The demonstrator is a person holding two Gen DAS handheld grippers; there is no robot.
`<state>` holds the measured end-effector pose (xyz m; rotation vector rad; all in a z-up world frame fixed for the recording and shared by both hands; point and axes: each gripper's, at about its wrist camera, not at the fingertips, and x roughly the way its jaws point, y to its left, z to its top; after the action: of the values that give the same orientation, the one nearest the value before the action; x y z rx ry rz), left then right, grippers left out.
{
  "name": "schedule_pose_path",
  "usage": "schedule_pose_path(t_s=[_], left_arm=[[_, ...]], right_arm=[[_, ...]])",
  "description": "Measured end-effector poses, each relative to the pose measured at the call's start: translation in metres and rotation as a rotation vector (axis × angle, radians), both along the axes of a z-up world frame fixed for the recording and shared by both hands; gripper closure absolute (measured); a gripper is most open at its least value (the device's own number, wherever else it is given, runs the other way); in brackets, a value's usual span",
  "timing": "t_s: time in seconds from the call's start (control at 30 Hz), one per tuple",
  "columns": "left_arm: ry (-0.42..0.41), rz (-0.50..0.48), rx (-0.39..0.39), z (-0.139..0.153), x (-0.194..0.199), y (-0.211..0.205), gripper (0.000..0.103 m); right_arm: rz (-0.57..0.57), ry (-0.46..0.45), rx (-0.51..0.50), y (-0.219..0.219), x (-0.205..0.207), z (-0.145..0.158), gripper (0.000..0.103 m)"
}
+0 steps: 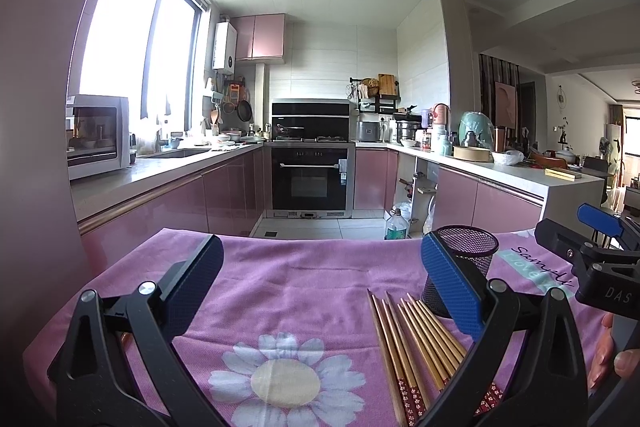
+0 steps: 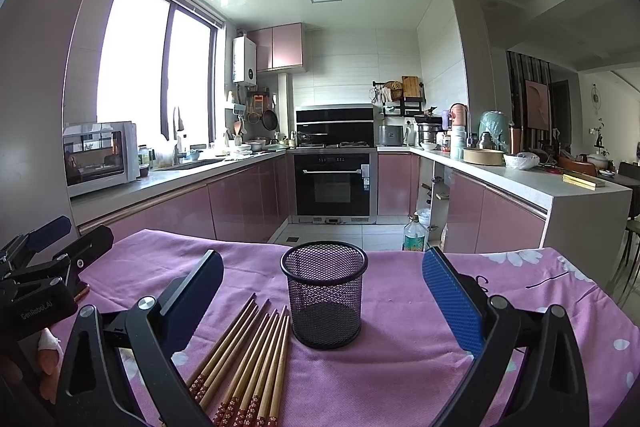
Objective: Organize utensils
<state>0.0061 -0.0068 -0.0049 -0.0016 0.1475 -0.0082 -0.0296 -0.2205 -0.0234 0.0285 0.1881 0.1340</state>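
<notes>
Lying fanned on the pink flowered cloth [image 2: 400, 367] that covers the surface, the chopsticks [image 2: 248, 359] rest with their plain tips toward the mesh cup [image 2: 324, 297] and their red patterned ends toward the camera. In the right wrist view the right tongs [image 2: 322, 301] stand wide apart with nothing between the pads; the cup stands upright at 12 o'clock between the two fingers, touching neither, and the chopsticks lie at about 7 o'clock from the cup, just beside its base, close to the inner edge of the left-hand finger [image 2: 188, 303]. The left tongs [image 2: 60, 247] show at 9 o'clock in that view, above the cloth's edge, with part of a hand [image 2: 44, 363] below them.

In the left wrist view the left tongs [image 1: 320, 287] are also spread wide and empty. The chopsticks [image 1: 416, 347] lie at 4 o'clock, running under the blue-padded finger [image 1: 452, 287], and the mesh cup [image 1: 460, 267] stands just behind that finger, partly hidden by it. The right tongs [image 1: 600, 251] appear at 3 o'clock, above the cloth [image 1: 300, 287], well apart from the chopsticks; a hand [image 1: 612, 359] grips below them. A kitchen with pink cabinets [image 2: 248, 203] lies beyond.
</notes>
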Motion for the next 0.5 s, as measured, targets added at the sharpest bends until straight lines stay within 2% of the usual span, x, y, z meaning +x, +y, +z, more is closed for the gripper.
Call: schedule_pose_path(t_s=[0.5], left_arm=[[0.070,-0.025,-0.003,-0.009,0.013,0.002,0.006]], right_arm=[[0.006,0.051,0.005,-0.004,0.006,-0.007,0.007]])
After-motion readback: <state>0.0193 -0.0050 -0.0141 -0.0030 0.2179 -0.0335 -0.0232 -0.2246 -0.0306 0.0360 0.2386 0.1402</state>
